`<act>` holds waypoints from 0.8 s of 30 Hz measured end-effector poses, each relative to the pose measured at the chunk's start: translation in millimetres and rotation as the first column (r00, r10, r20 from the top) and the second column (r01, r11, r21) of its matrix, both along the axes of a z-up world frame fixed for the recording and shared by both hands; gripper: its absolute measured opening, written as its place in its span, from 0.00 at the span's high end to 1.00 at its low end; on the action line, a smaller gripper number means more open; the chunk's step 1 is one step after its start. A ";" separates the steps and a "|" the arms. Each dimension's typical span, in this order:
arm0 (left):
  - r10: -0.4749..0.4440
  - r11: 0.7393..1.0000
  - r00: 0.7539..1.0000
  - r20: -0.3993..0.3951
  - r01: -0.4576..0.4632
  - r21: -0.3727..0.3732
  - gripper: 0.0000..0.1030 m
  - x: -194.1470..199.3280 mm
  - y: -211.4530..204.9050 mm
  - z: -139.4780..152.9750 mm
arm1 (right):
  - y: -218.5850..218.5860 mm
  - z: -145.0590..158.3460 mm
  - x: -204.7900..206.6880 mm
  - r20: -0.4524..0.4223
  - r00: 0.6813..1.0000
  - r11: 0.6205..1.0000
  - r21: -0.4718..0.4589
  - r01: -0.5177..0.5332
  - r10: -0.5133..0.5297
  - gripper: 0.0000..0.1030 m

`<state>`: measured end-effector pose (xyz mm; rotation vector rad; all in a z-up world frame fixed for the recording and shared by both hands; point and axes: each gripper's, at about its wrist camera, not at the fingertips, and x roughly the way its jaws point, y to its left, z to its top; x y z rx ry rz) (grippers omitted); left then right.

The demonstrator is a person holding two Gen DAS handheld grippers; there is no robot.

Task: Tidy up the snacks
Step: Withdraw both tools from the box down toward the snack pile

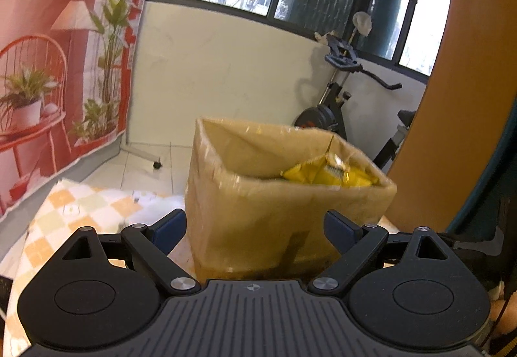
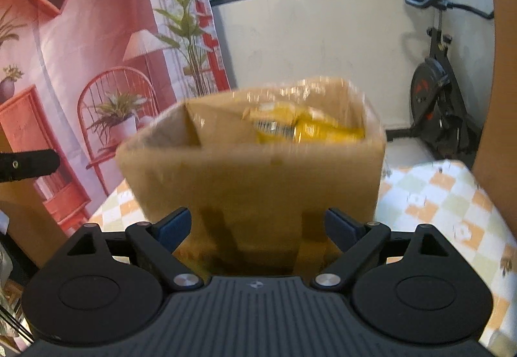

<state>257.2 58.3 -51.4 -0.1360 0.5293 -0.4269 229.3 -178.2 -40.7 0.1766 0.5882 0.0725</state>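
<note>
A brown cardboard box [image 1: 284, 205] stands open on a table with a checked cloth [image 1: 64, 211]. Yellow snack bags [image 1: 326, 174] lie inside it against the right wall. My left gripper [image 1: 255, 227] is open and empty, its blue-padded fingers [image 1: 168, 227] spread wide just in front of the box's near wall. In the right wrist view the same box [image 2: 258, 176] is close ahead with the yellow bags [image 2: 303, 127] showing over its rim. My right gripper [image 2: 257, 226] is open and empty, jaws apart at the box's near side.
An exercise bike [image 1: 349, 98] stands by the white wall under the windows; it also shows in the right wrist view [image 2: 442, 88]. A red printed backdrop [image 2: 80, 66] hangs on the left. A curved orange board [image 1: 452, 98] rises at the right. The checked cloth [image 2: 446, 205] extends right of the box.
</note>
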 end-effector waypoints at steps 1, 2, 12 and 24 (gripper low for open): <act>0.000 1.000 1.000 -0.008 0.000 -0.001 0.10 -1.3 1.0 -4.4 | 2.3 -4.1 -2.9 -0.011 1.000 1.000 0.001 -0.001 0.001 0.11; 0.000 1.000 1.000 -0.017 0.000 -0.001 0.10 -2.6 1.1 -9.6 | 4.2 -9.1 -6.0 -0.022 1.000 1.000 0.002 -0.001 0.001 0.11; 0.002 1.000 0.995 -0.103 -0.005 -0.027 0.10 4.9 8.2 -42.8 | 19.6 -46.0 -16.2 -0.131 0.991 1.000 0.009 -0.002 0.003 0.11; 0.001 0.999 0.988 -0.152 -0.007 -0.039 0.10 7.8 7.3 -65.3 | 47.6 -64.2 2.0 -0.180 0.980 0.996 0.009 -0.087 0.087 0.11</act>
